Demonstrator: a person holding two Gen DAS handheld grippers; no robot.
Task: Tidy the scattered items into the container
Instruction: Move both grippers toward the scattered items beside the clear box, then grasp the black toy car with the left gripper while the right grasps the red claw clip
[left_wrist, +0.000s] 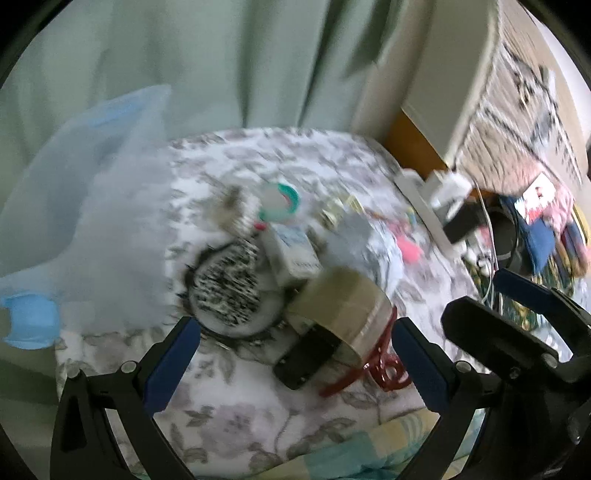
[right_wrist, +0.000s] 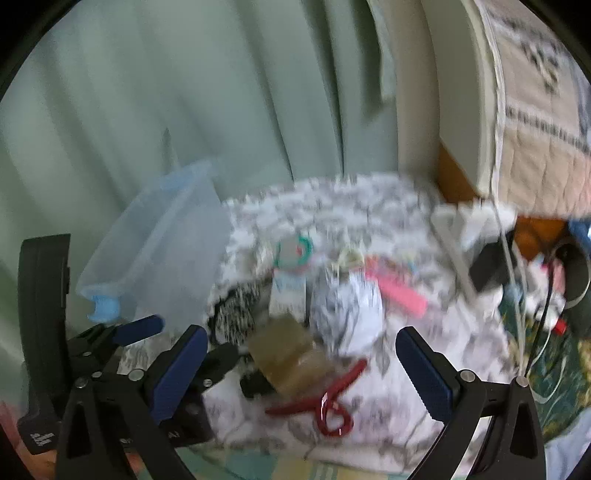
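Scattered items are seen heaped on a round surface (left_wrist: 236, 417) covered by a grey-and-white floral cloth: a brown roll of packing tape (left_wrist: 343, 299) on its black dispenser, a red curved plastic clip (left_wrist: 384, 365), a round black-and-white bristled hairbrush (left_wrist: 229, 288), a white rectangular carton (left_wrist: 291, 254), a teal-rimmed round lid (left_wrist: 282, 201) and a pink comb (right_wrist: 400, 295). All are blurred, so finer detail cannot be told.

A translucent pale-blue plastic container (left_wrist: 92, 206) with blue latch handles is seen at the left of the frame, its wall touching or just overlapping the surface's left edge; it appears tilted toward the heap, probably so that things can be dropped in easily. Nothing can be made out inside it.

The left hand-held gripper (left_wrist: 295, 354) is spread wide and empty, with the tape roll and red clip lying between its blue pads (left_wrist: 173, 362), which suggests a grasp is being lined up. The right hand-held gripper (right_wrist: 301, 373) is likewise spread and holds nothing, hovering over the same clip and tape. Little of the task is judged done.
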